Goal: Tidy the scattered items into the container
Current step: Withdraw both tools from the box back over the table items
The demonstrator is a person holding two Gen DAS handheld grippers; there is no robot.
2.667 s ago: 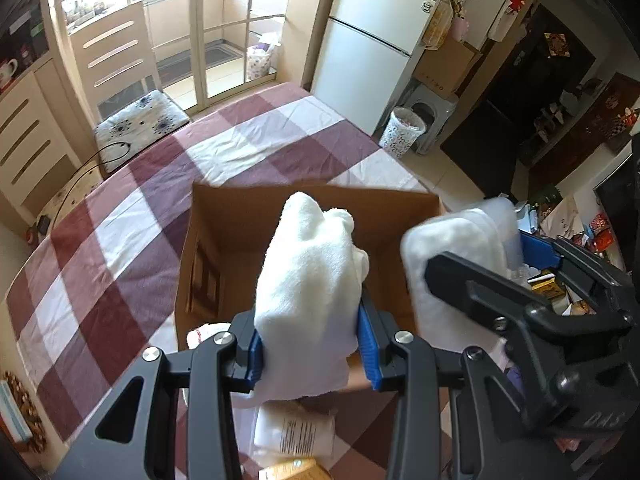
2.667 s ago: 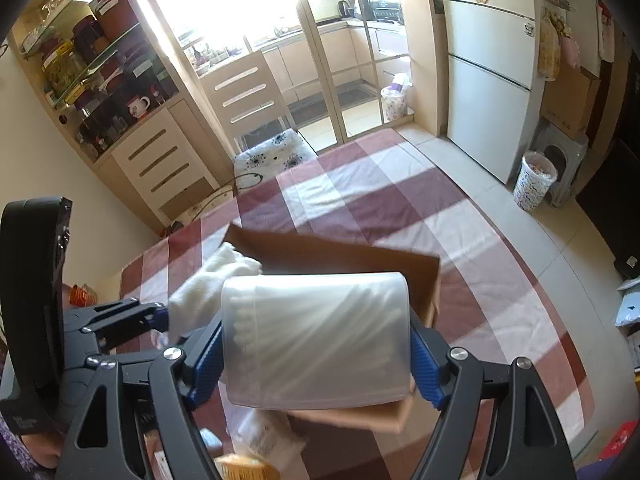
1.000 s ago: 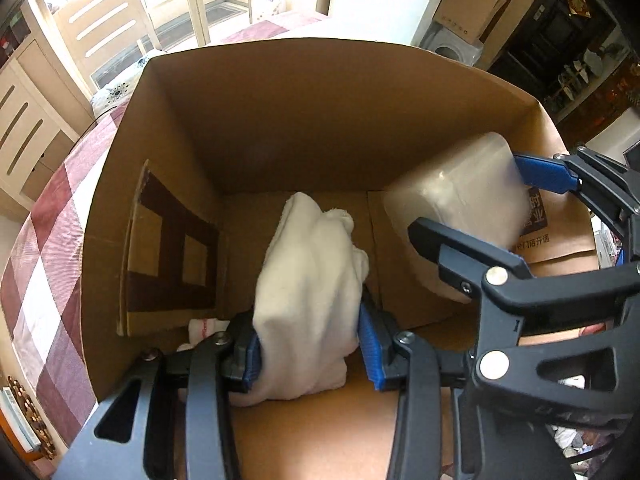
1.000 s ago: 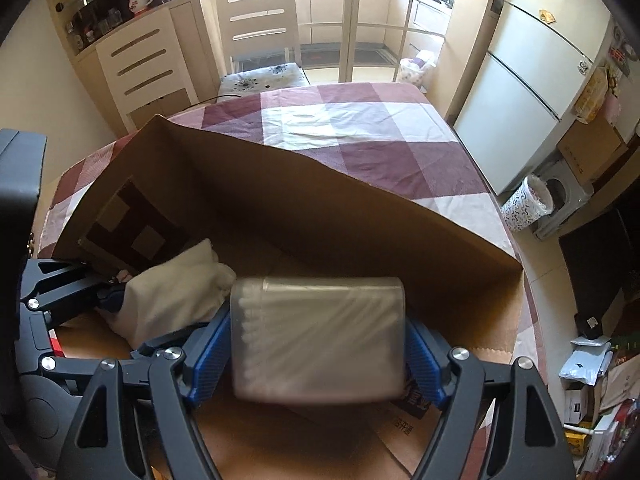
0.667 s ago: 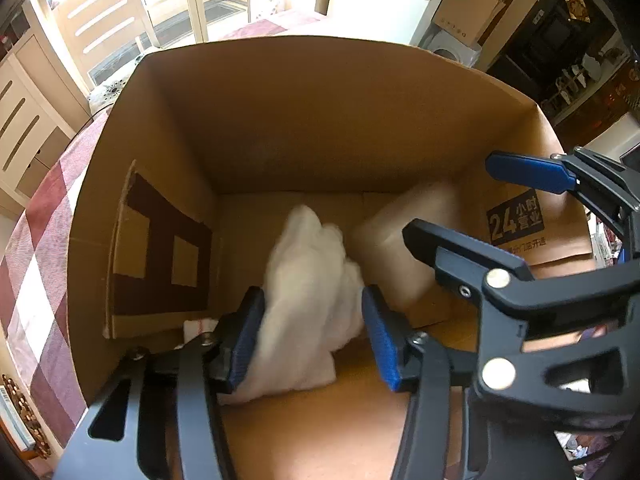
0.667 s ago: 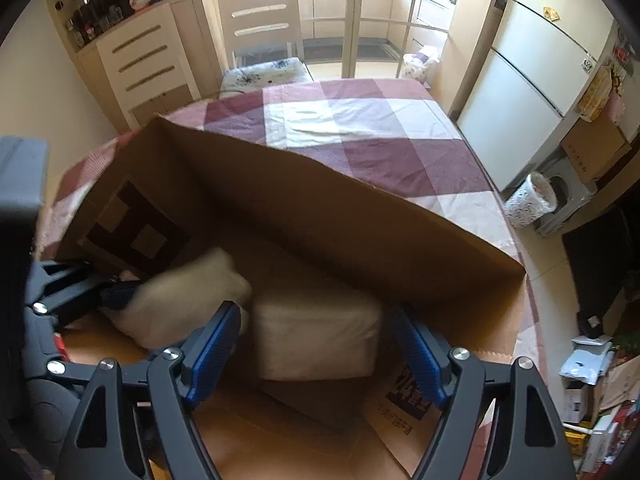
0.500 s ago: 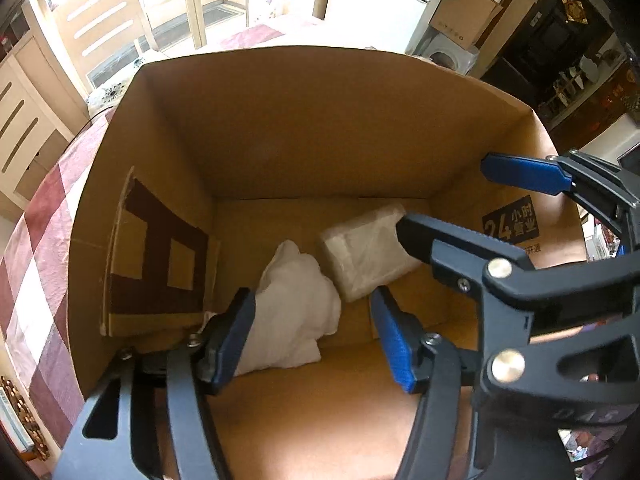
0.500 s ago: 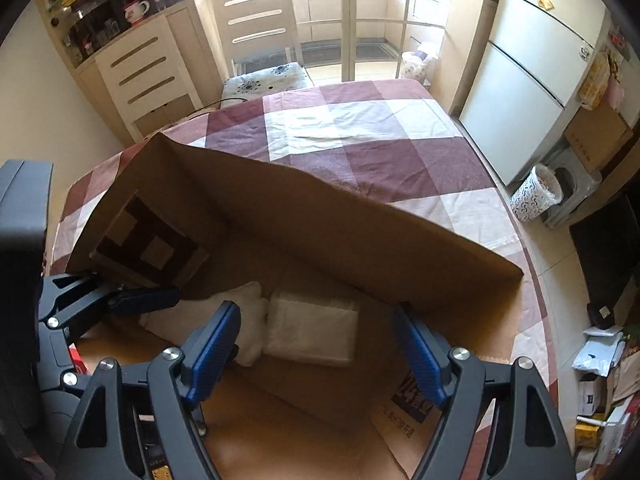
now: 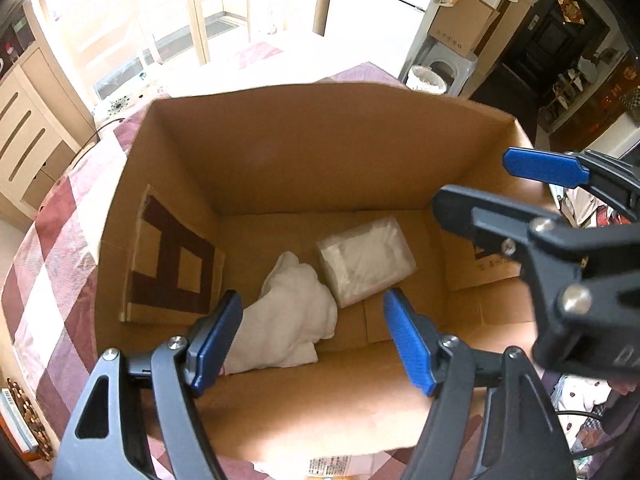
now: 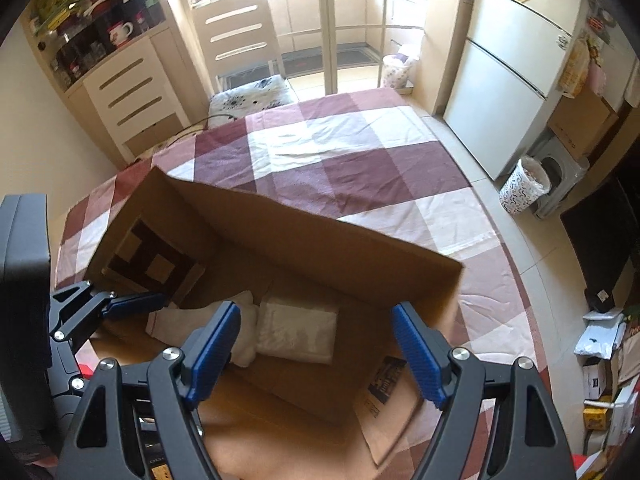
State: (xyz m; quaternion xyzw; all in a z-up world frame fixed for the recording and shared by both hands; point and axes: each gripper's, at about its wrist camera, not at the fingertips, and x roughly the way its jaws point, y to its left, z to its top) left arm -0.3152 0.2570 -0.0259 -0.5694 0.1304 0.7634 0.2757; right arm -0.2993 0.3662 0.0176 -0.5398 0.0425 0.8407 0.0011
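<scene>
A checked cloth is covering the worktop, and the cardboard box is sitting open on it. Both items are lying loose on the box floor: the white towel touching the wrapped tissue pack. The left gripper and right gripper are hovering above the box, jaws spread wide and holding nothing. The drop step is looking finished; next is probably lifting clear to fetch the packet just outside the box's near wall.
</scene>
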